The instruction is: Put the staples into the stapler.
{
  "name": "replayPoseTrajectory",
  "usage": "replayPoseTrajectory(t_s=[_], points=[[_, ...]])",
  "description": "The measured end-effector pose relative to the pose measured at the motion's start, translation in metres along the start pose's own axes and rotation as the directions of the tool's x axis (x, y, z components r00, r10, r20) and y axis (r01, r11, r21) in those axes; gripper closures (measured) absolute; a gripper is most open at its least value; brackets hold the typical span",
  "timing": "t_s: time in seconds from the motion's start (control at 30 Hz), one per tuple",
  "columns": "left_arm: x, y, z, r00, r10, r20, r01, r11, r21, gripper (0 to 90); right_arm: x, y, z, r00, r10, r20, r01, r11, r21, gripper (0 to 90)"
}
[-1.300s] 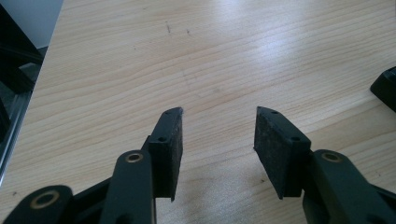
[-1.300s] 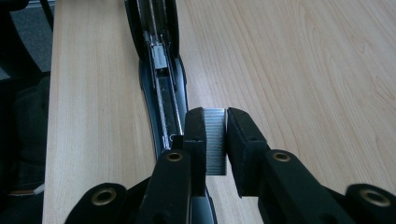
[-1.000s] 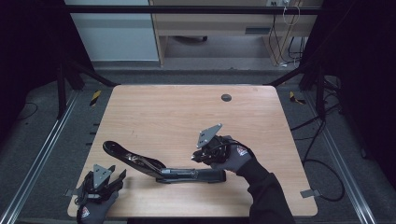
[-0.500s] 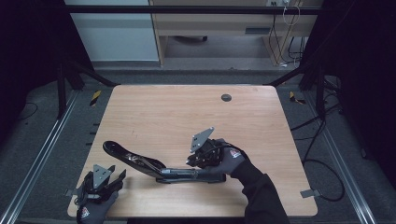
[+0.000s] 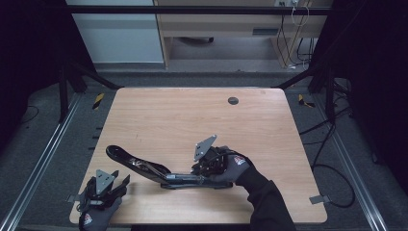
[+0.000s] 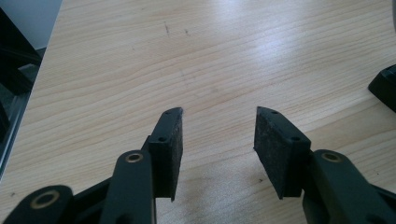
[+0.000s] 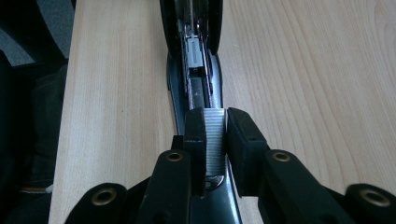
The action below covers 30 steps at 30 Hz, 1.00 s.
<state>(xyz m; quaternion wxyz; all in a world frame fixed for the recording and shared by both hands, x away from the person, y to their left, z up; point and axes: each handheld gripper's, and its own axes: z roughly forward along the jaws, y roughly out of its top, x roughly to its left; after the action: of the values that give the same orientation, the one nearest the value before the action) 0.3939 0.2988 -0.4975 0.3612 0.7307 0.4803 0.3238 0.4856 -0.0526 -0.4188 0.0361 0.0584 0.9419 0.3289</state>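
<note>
At the near edge, my left gripper (image 5: pixel 107 188) rests with jaws apart, holding nothing. Farther in, my right gripper (image 7: pixel 215 140) pinches a strip of staples (image 7: pixel 215 137) over the opened stapler (image 5: pixel 159 171) lying mid-table (image 5: pixel 192 120).

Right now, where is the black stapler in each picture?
High view: the stapler lies open near the front edge, about the middle.
Left gripper view: a black corner at the right edge, likely its tip.
Right gripper view: middle, running up from the jaws.
Shared landmark: the wooden table.
</note>
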Motion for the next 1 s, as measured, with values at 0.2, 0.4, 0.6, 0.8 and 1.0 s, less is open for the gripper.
replayPoseTrajectory(t_s=[0.2,0.4,0.6,0.8,1.0], points=[[0.000,0.000,0.000,1.0000,0.000,0.000,0.000,1.0000,0.000,51.7,0.000,-0.001,0.002,1.0000,-0.001,-0.010,0.001,1.000,0.003,78.4],[0.000,0.000,0.000,1.0000,0.001,0.001,-0.001,1.0000,0.000,51.7,-0.001,-0.001,0.007,0.9998,-0.003,-0.019,0.003,1.000,0.014,78.4],[0.000,0.000,0.000,1.0000,0.001,0.001,-0.001,1.0000,0.000,51.7,-0.001,-0.001,0.010,0.9995,-0.008,-0.032,0.009,1.000,0.016,78.4],[0.000,0.000,0.000,1.0000,0.000,0.000,0.000,1.0000,-0.001,51.7,-0.003,-0.002,0.012,0.9994,-0.012,-0.033,0.012,1.000,0.022,78.4],[0.000,0.000,0.000,1.0000,0.000,0.001,0.000,1.0000,-0.001,51.7,-0.003,-0.002,0.015,0.9991,-0.014,-0.040,0.015,1.000,0.021,78.4]])
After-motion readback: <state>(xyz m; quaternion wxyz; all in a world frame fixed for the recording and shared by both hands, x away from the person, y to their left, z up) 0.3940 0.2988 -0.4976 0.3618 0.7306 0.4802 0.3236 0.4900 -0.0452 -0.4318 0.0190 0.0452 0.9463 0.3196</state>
